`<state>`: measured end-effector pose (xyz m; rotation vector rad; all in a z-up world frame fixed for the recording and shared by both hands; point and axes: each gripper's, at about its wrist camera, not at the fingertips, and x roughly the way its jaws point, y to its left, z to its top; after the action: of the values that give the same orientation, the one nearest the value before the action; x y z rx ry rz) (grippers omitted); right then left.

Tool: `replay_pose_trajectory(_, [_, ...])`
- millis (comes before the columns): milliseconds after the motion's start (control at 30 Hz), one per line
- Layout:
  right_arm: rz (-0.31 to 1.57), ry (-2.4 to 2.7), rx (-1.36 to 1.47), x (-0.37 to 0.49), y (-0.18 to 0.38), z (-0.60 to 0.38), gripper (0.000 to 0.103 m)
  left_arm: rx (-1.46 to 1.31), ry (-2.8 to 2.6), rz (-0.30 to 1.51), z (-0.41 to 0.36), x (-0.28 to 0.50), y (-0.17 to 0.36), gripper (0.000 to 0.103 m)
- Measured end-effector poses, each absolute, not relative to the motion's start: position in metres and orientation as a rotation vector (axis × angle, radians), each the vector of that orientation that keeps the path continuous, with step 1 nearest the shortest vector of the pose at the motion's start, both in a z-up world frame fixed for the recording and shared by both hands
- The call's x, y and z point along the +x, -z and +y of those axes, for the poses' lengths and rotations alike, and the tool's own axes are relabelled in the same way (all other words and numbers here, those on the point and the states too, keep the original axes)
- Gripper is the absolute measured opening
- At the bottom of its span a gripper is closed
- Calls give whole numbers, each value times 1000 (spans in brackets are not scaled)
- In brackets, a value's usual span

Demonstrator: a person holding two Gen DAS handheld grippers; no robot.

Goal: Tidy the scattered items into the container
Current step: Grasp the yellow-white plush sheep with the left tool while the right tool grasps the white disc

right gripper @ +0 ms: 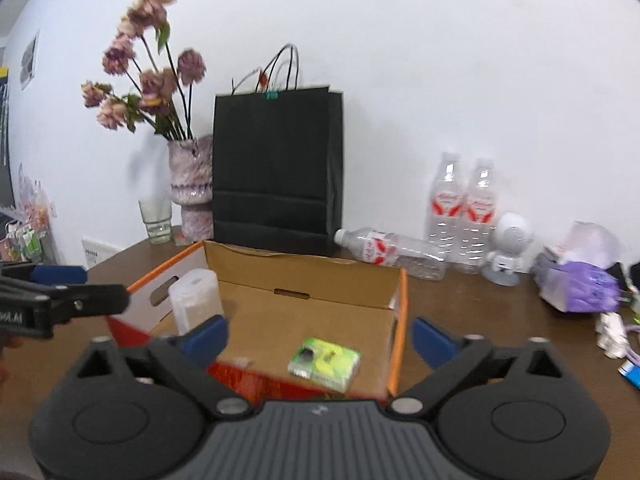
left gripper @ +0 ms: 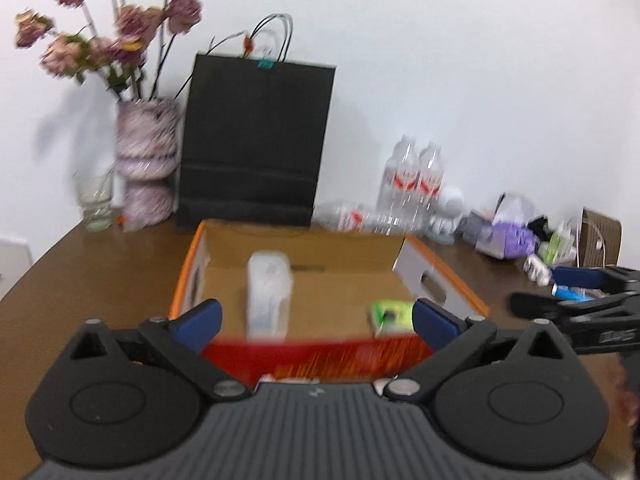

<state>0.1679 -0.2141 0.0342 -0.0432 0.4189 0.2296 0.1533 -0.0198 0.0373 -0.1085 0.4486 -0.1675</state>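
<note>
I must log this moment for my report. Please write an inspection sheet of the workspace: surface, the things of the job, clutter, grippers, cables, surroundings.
Surface: brown wooden table, much in use.
Job's things: open cardboard box holding a translucent white container and a green packet; a blue item lies outside, at right.
Clutter: black paper bag, flower vase, empty glass, three water bottles, one lying down, purple pack, white figurine.
Grippers: left gripper and right gripper both open, fingers holding nothing.
Cables: pale cord at right edge.
Surroundings: white wall.
</note>
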Motion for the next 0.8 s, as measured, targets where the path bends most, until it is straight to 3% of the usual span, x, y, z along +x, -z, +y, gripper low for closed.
replay_pose_trajectory(267, [580,-96,9,102,25,-238,103,-148,125,614,-4,109,14,103])
replay_pose_trajectory(567, [664,-34,62,91,63,-242,86,-240,81,672,-9,114,28,103])
replay_pose_trajectory(700, [673,-24,72,99,68,-243,77,-309,47,706,-7,132,30,92])
replay_pose_trajectory(800, [684,-13,85,103,70,-246,70,-334,6,722,-8,145,31,90])
